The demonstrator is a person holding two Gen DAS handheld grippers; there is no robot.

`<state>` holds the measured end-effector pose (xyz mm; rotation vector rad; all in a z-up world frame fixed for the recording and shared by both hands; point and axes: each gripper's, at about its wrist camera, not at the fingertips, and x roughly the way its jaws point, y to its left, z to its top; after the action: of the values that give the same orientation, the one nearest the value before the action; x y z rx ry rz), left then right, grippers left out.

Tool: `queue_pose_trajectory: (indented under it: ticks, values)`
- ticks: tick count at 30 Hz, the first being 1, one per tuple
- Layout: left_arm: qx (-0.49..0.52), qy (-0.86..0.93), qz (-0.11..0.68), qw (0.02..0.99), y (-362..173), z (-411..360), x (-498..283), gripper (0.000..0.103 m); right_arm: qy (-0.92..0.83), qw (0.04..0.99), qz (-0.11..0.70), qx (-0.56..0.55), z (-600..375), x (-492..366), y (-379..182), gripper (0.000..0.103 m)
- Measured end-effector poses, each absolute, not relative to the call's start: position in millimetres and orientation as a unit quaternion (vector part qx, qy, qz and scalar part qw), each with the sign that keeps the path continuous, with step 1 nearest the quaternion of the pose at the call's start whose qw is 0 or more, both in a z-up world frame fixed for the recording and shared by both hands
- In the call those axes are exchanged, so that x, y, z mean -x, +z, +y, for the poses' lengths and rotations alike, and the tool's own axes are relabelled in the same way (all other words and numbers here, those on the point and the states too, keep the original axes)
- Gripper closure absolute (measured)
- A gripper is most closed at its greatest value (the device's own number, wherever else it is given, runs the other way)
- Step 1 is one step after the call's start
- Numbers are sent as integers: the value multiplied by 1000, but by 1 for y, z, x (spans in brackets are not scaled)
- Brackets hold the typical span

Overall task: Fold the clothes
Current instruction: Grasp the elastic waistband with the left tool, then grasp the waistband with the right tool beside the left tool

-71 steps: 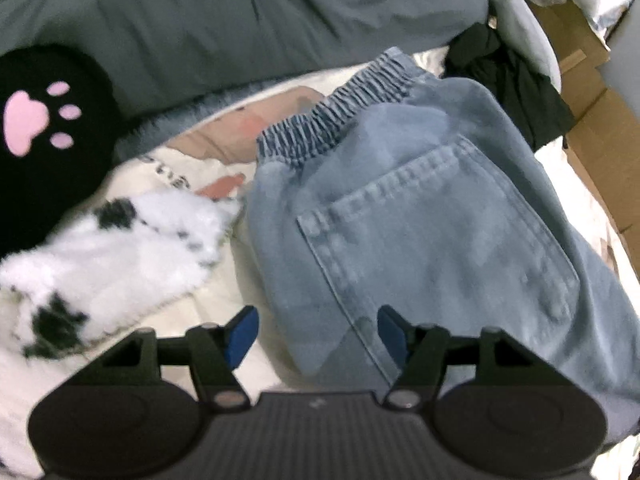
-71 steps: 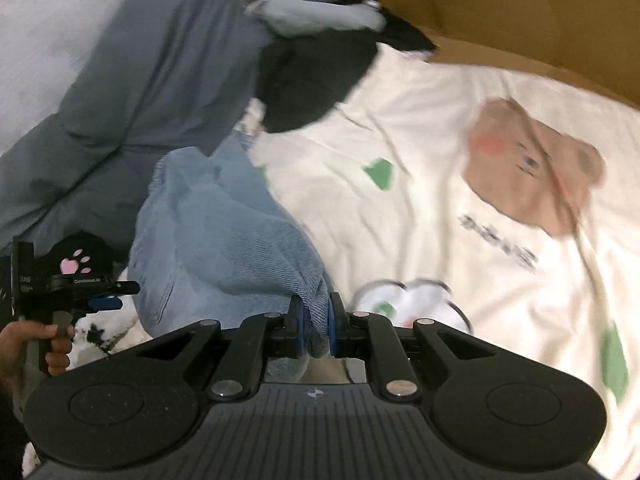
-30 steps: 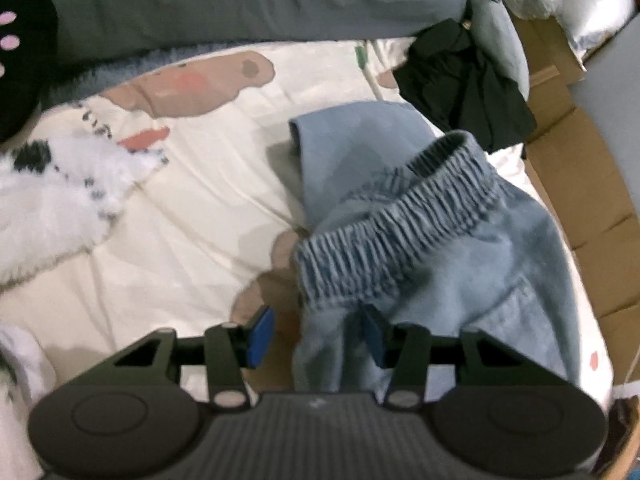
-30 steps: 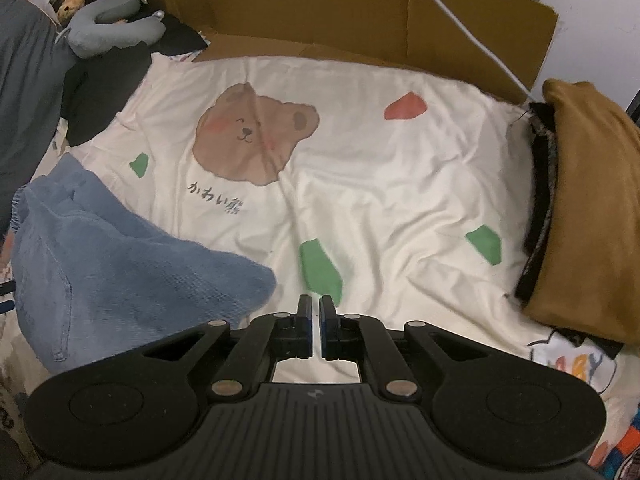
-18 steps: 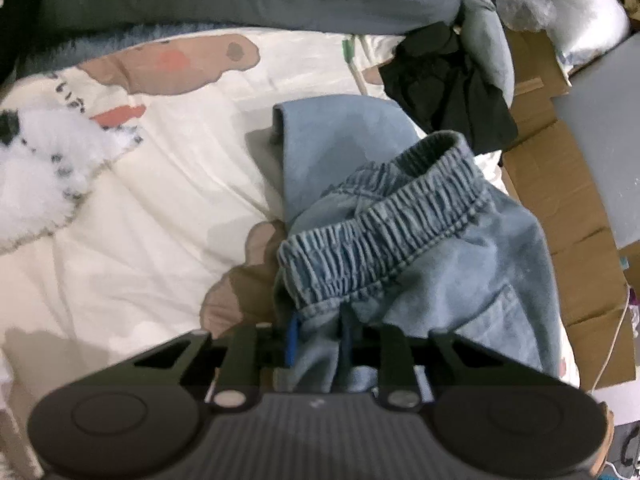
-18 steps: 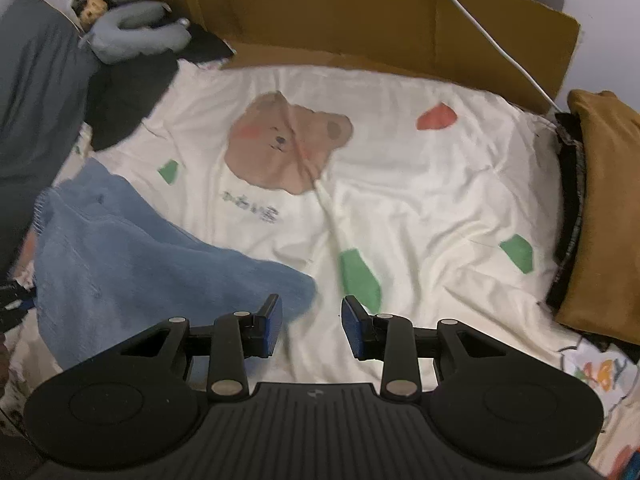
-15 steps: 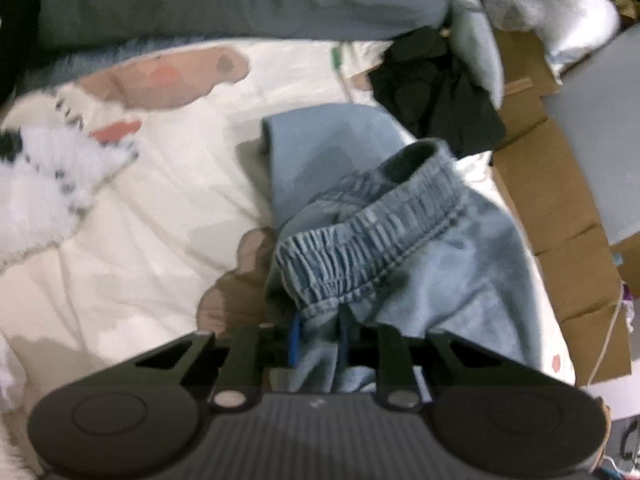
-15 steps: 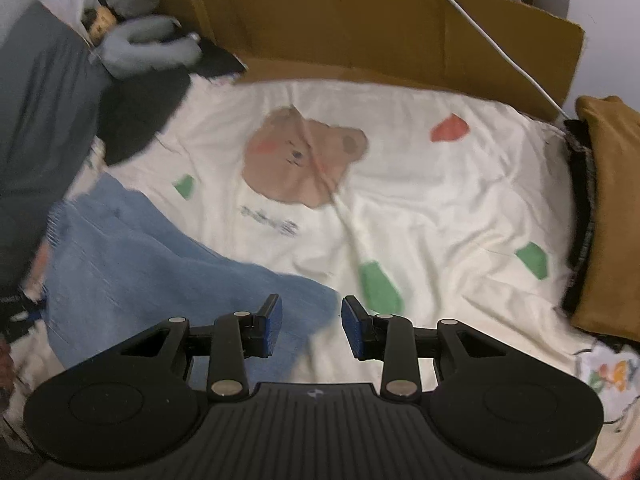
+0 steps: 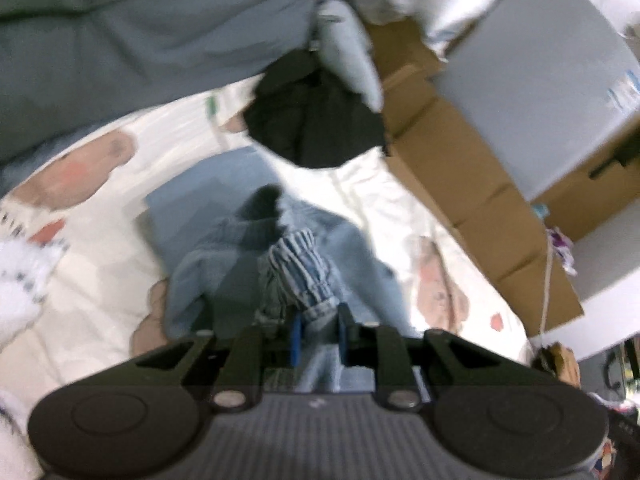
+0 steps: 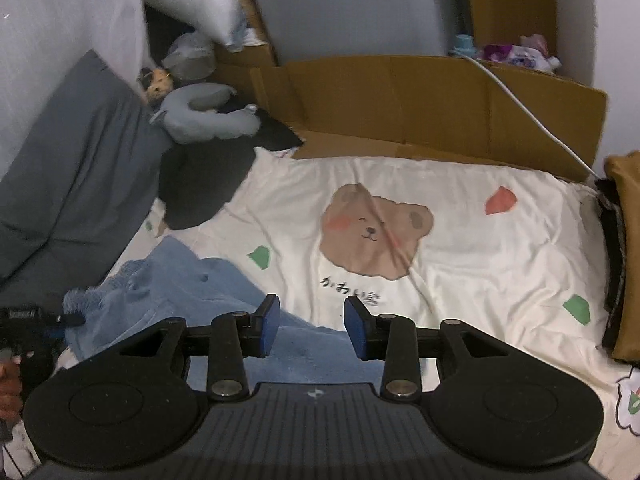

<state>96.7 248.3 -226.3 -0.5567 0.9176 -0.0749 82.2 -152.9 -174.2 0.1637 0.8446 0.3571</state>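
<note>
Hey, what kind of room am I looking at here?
Most likely a bedroom: a bed with a cream bear-print sheet, a grey duvet bunched along the wall, and a grey plush toy in the corner. Cardboard lines the far edge.

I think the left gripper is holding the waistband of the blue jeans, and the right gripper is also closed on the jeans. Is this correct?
Not entirely. The left gripper does hold the jeans' waistband, but the right gripper is not closed on them: the right wrist view shows its jaws apart and opening, with nothing pressed between its pads.
</note>
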Motion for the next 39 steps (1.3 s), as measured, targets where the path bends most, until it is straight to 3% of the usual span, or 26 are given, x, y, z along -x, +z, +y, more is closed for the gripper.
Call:
queue_pose_trajectory:
  ticks: [6, 21, 39]
  values:
    - [237, -89, 421, 871, -203, 210, -113, 86, 209, 900, 380, -51, -131, -70, -152, 42]
    - [203, -196, 431, 857, -203, 147, -159, 86, 277, 878, 386, -51, -100, -85, -184, 40]
    - [298, -229, 448, 811, -230, 127, -188, 83, 315, 866, 385, -45, -28, -112, -193, 41]
